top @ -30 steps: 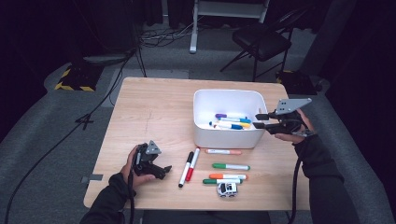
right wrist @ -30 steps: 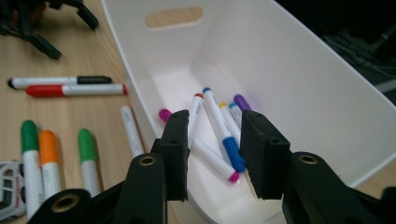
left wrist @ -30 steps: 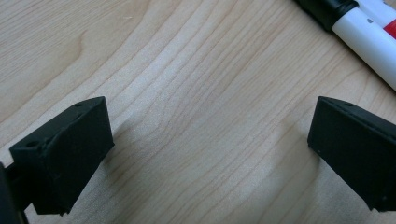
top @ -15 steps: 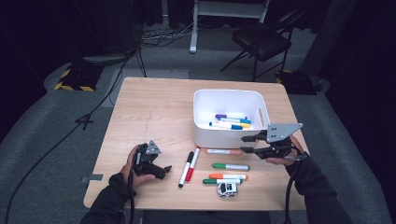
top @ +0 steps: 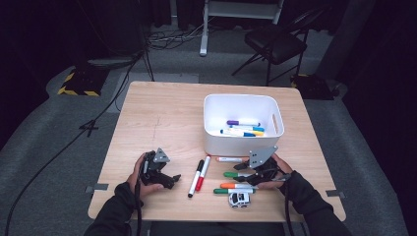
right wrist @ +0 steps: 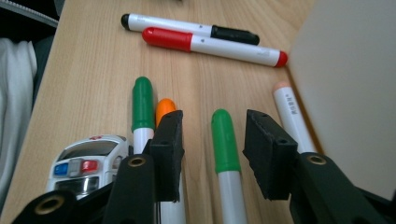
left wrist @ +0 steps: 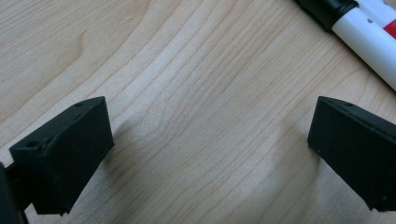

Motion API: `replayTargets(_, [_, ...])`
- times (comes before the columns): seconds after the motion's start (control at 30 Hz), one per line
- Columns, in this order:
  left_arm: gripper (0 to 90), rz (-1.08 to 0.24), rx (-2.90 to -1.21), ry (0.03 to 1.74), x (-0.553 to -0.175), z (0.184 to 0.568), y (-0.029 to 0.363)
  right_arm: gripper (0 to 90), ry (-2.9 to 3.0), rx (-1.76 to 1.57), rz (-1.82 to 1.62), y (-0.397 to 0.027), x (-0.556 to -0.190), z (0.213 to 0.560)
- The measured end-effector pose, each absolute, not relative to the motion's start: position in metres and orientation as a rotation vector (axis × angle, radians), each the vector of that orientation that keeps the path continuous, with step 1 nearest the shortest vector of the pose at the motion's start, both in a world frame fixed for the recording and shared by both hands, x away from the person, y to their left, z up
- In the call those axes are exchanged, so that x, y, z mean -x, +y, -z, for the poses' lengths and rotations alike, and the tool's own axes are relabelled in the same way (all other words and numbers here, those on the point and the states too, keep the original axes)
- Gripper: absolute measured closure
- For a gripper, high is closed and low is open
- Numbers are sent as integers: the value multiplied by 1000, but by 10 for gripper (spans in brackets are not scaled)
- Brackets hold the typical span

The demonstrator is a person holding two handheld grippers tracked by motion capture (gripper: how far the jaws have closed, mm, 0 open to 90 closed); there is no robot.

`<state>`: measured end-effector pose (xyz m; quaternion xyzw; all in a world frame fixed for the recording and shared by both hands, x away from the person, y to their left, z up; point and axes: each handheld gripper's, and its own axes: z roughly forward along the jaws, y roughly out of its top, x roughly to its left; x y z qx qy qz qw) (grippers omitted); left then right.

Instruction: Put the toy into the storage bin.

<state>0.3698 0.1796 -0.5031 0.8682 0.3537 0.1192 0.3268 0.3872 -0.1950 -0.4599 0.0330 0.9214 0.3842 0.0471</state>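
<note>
High view: white bin point(top: 214, 142) on desk point(top: 157, 123) holds purple, blue, yellow-blue markers point(top: 243, 128). Right claw point(top: 238, 175) low over green marker point(top: 239, 174) in front of bin; left claw point(top: 173, 180) rests on desk.

Left gripper view: claw wide open, nothing between jaws, bare desk point(left wrist: 196, 116).

Right gripper view: claw point(right wrist: 213, 140) partly open, jaws just been opening, straddling green marker point(right wrist: 224, 140), pads not pressing. Toy car point(right wrist: 88, 161) left, bin wall point(right wrist: 350, 84) right.

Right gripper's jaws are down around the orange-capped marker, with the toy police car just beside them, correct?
Not quite: in the right gripper view the right gripper has its jaws astride a green-capped marker, not yet pressing it. The orange-capped marker lies outside one jaw. The toy police car is beside them.
</note>
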Motion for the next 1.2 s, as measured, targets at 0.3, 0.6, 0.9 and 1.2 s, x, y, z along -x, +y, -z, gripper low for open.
replayTargets(0.3, [2, -312, -2274, 926, -370, 503, 180, 568, 2854, -122, -1138, -185, -394, 479])
replayTargets(0.6, [2, -311, -2274, 926, -370, 503, 180, 650, 2874, -160, -1134, -184, -400, 492])
replayTargets(0.9, [2, -312, -2274, 927, -370, 503, 180, 750, 2875, -101, -1144, -192, -393, 491])
replayTargets(1.2, [2, -313, -2274, 927, -370, 503, 180, 750, 2770, -194, -1245, -227, -391, 472])
